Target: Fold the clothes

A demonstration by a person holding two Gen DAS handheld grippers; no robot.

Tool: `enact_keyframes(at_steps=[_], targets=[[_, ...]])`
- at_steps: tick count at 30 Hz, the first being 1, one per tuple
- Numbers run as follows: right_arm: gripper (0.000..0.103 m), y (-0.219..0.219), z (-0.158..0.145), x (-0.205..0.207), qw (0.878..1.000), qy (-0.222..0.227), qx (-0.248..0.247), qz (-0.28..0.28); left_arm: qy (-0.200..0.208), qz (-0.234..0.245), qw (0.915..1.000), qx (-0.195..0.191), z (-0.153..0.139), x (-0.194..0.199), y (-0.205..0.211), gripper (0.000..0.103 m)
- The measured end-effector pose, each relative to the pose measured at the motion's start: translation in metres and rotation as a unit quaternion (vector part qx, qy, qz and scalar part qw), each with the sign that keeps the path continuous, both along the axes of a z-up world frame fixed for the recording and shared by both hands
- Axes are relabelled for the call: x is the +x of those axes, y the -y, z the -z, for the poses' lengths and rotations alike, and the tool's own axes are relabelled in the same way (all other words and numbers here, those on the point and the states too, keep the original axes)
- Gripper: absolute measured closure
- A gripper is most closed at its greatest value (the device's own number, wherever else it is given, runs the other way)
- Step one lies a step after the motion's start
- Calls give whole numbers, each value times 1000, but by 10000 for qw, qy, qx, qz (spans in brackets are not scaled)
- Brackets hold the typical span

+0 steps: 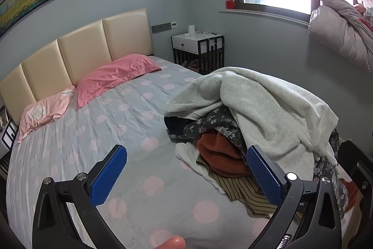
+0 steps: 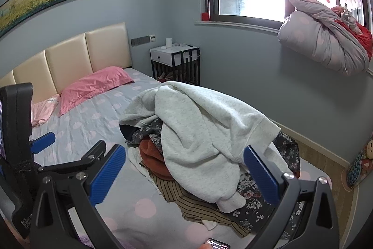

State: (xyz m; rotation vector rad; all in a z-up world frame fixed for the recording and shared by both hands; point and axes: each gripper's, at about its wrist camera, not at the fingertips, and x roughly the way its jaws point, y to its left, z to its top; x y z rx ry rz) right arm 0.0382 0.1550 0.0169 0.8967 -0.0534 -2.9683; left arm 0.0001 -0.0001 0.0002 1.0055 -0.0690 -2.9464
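A heap of clothes (image 2: 205, 144) lies on the bed (image 1: 93, 132), toward its foot on the side nearest the window wall. A pale grey sweatshirt (image 2: 209, 127) is draped over the top of the heap, with a rust-coloured garment (image 1: 216, 155), a dark floral piece (image 2: 251, 193) and a striped tan piece (image 2: 186, 197) showing beneath it. The left gripper (image 1: 186, 169) hovers above the sheet just beside the heap, its blue fingers (image 1: 109, 174) spread wide and empty. The right gripper (image 2: 184, 169) is likewise spread and holds nothing, facing the sweatshirt. Two pink pillows (image 1: 112, 76) lie against the headboard.
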Motion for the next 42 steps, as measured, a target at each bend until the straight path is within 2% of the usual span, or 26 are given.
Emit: enact_keyframes(at_steps=[15,19,26,31,42], targets=[[1,-3,-3,12,9983,-359,-414,-172,-459,-170,9987,175,-12,10,11,0],[1,-4,-5,13,9970,-506,-542,-241,-456,-143,9987,200,-11,10,13,0],[1,0,2,8,9992,-292,-286,-35,-344,-70,9991,247,-7,9,14,0],[2,-2,9,6,9993,-180,-337,-41,-241,0,9992,307,-1,9,14,0],[10,3,16,4,9997,-91,-211,12,-239,54,9994,246,-1,11,11,0]])
